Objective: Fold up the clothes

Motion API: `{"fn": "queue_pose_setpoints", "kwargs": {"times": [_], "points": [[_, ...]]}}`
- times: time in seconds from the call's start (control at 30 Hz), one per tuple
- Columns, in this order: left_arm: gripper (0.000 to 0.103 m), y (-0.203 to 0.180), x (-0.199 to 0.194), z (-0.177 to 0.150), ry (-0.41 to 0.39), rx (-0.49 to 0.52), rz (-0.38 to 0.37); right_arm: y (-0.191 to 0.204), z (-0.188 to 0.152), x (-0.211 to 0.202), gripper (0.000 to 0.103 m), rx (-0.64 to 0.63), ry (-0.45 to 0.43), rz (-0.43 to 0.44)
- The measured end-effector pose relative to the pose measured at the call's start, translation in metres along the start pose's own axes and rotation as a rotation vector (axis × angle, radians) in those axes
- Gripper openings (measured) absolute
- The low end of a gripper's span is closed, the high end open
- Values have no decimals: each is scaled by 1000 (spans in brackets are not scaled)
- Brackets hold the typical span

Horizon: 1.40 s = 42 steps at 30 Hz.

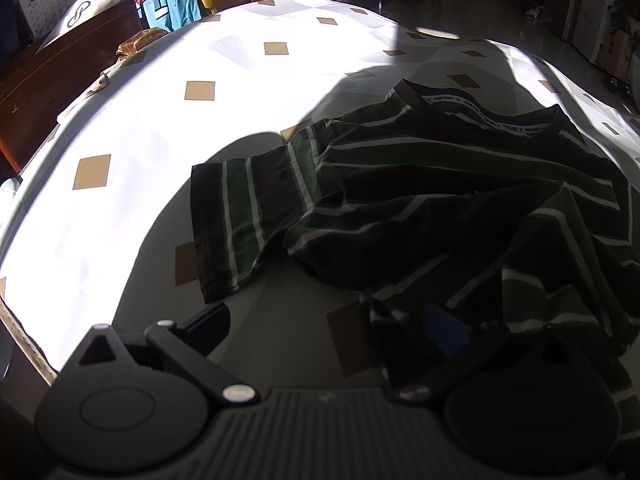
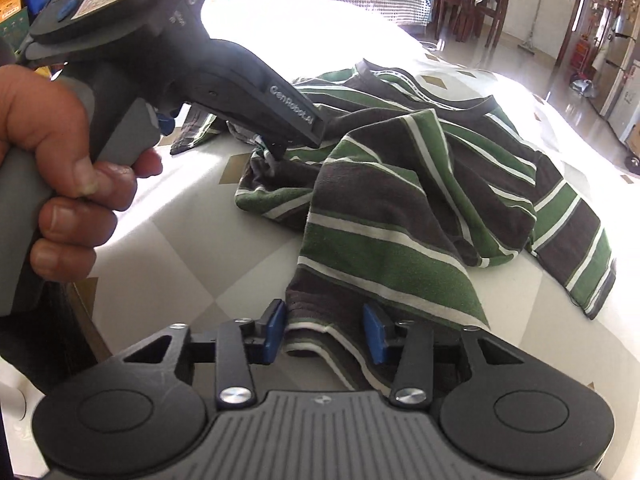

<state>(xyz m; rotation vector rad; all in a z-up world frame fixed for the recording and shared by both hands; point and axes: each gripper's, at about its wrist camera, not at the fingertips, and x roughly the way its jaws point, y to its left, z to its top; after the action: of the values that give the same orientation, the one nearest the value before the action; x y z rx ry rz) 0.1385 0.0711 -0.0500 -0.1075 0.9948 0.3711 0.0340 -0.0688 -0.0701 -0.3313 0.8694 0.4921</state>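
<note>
- The green, brown and white striped cotton T-shirt (image 2: 420, 200) lay crumpled on the white tablecloth with tan diamonds (image 2: 192, 240), collar at the far side, hem bunched toward me.
- My right claw (image 2: 326, 330) had its blue pads (image 2: 275, 330) either side of the shirt's near hem: one pad touched the cloth, the other stood just off it, so not clenched, nothing gripped.
- My left claw (image 2: 272, 148), in my left hand (image 2: 68, 184), poked down into a rumpled fold on the shirt's left edge; whether it pinched cloth I could not tell, the tips were buried. In its own view the jaws sat wide in deep shadow.
- Risk, as I judged it: closing on that doubled hem could catch two layers, and the shirt would lift twisted.
- Another: if only one claw held, pulling would drag the shirt sideways and bunch the tablecloth.
- The sleeve (image 1: 240, 220) left of the shirt's body lay flat; a careless tug could crumple it.
</note>
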Motion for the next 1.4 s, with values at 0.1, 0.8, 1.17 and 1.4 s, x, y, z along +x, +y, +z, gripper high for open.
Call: {"fn": "queue_pose_setpoints", "kwargs": {"times": [0.1,0.8,1.17,1.4], "points": [[103,1,1,-1,0,5,10,-16,5,-2,11,84,2,0],[103,-14,-7,-7,-41,77,-51,-112,29,-46,10,491,-232,-220],[103,-55,-23,-17,-141,226,-158,-140,23,-34,11,640,-169,-248],[103,-66,-27,-33,-152,362,-232,-146,22,-31,11,669,-156,-232]]}}
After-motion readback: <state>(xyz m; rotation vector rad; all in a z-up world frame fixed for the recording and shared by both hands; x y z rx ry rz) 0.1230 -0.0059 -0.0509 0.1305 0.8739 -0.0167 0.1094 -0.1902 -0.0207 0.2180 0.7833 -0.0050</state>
